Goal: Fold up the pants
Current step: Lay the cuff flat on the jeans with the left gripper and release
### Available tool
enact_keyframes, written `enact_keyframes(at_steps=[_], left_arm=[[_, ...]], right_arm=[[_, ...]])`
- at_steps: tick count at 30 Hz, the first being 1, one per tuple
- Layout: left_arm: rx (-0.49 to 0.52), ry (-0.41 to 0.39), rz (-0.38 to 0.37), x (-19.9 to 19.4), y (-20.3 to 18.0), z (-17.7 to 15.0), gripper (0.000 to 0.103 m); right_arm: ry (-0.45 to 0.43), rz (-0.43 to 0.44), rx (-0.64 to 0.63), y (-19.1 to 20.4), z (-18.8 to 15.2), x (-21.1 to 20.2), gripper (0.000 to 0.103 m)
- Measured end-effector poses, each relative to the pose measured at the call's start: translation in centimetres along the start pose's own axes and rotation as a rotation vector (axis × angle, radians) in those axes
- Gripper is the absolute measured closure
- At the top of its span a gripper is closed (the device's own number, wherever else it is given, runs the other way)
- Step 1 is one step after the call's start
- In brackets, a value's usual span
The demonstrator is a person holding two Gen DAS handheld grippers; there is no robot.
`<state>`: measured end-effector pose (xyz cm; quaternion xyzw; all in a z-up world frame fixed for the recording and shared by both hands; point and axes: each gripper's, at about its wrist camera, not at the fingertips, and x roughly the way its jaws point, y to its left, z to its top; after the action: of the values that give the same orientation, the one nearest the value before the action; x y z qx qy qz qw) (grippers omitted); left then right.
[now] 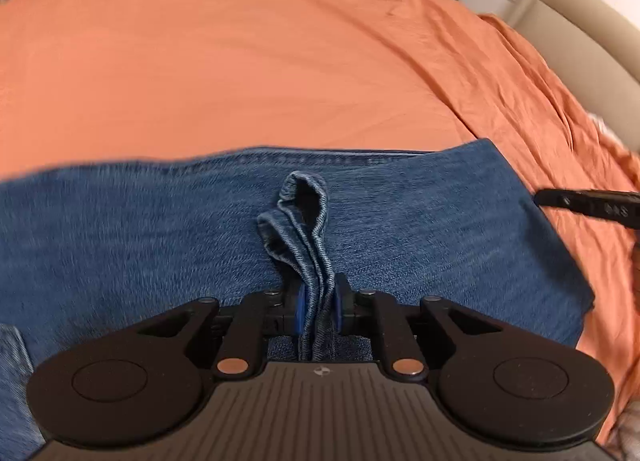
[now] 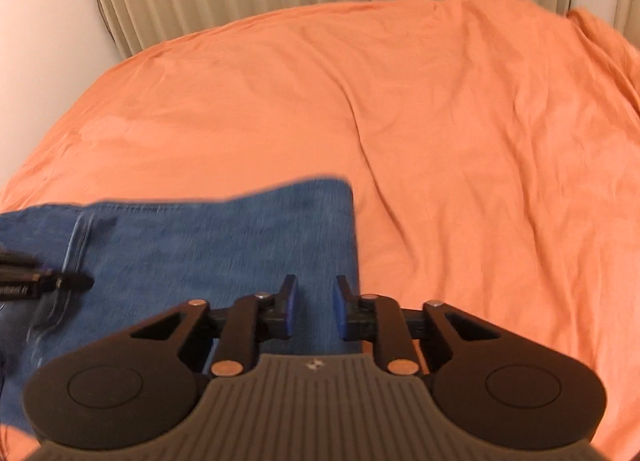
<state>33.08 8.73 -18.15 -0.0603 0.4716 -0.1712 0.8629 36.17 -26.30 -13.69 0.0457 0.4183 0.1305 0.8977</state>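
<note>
Orange bedsheet (image 1: 240,61) under jeans (image 1: 120,241), left tongs (image 1: 318,307) pinching denim, right tongs (image 2: 312,309) apart, empty

Between the blue pads of my matt black plastic left claw (image 1: 318,307) I pinch coarse, twilled denim of the pants (image 1: 160,229), beyond them lies a soft, faintly creased orange cotton-like sheet (image 1: 240,61), and my right claw (image 2: 312,311) shows coppery, shiny metal rivets.
</note>
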Motion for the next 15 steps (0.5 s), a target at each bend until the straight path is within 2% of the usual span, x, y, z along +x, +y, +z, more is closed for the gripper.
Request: enact_keyframes(at_steps=[3, 6, 10, 15], left_arm=[[-0.031, 0.025, -0.016, 0.3, 0.8, 0.3, 0.085], [-0.016, 0.033, -0.017, 0.4, 1.2, 0.1, 0.085], [-0.028, 0.031, -0.022, 0.9, 1.6, -0.2, 0.084], [-0.016, 0.022, -0.015, 0.2, 1.7, -0.6, 0.082]], right_arm=[[-0.019, 0.0, 0.01, -0.3, 2.5, 2.5, 0.094], [-0.02, -0.051, -0.004, -0.3, 3.9, 5.2, 0.097], [0.017, -0.081, 0.003, -1.0, 4.1, 8.6, 0.097], [0.039, -0.095, -0.016, -1.0, 4.3, 9.1, 0.096]])
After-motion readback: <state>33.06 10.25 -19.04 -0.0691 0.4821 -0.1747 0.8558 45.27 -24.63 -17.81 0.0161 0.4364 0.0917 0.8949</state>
